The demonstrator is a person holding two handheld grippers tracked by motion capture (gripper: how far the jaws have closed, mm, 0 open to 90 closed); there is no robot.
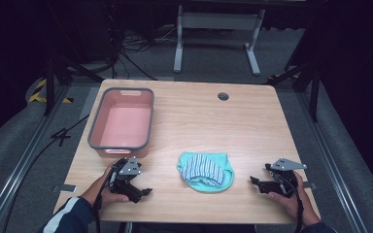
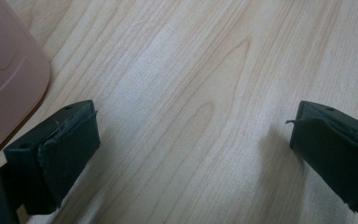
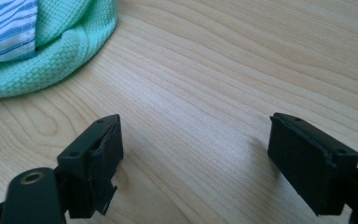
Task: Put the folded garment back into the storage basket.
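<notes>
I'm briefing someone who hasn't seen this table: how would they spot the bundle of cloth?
Start at the wooden table and look at its near edge, between the left gripper and right gripper. The cloth bundle lies there: mint-green knit wrapped around blue-and-white stripes, the one soft thing, unlike the rigid pink bin.

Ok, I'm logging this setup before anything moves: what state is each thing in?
Left gripper: open, holding nothing.
Right gripper: open, holding nothing.
Pink bin: upright, nothing inside.
Green cloth: bunched on the table, striped cloth lying on it.
</notes>
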